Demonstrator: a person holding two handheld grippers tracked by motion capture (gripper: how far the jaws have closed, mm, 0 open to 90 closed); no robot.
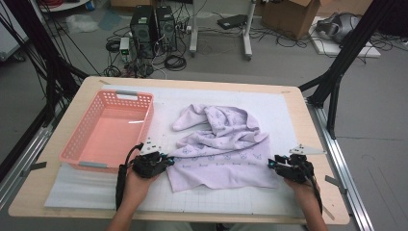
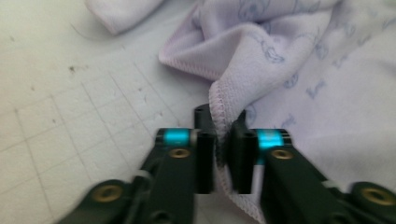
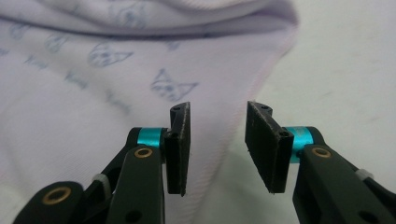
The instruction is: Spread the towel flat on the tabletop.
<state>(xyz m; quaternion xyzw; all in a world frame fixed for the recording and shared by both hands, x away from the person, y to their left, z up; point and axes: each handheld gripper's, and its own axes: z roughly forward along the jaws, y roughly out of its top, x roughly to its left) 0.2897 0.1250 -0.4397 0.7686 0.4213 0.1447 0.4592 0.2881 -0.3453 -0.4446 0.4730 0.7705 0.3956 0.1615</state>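
A lilac cloth (image 1: 226, 144) with a small blue print lies crumpled on the white gridded mat (image 1: 274, 110). My left gripper (image 1: 168, 159) is at the cloth's near-left corner. In the left gripper view the stitched hem of the cloth (image 2: 303, 60) runs between the pads, and my left gripper (image 2: 220, 140) is shut on it. My right gripper (image 1: 272, 163) is at the cloth's near-right edge. In the right gripper view my right gripper (image 3: 218, 135) stands open, its pads apart above the edge of the cloth (image 3: 93, 70) and not pressing on it.
An empty pink plastic basket (image 1: 72, 139) stands on the left of the mat, just beyond my left hand. The wooden table's front edge (image 1: 192, 219) is near my forearms. Black frame posts stand at the table's far left and right.
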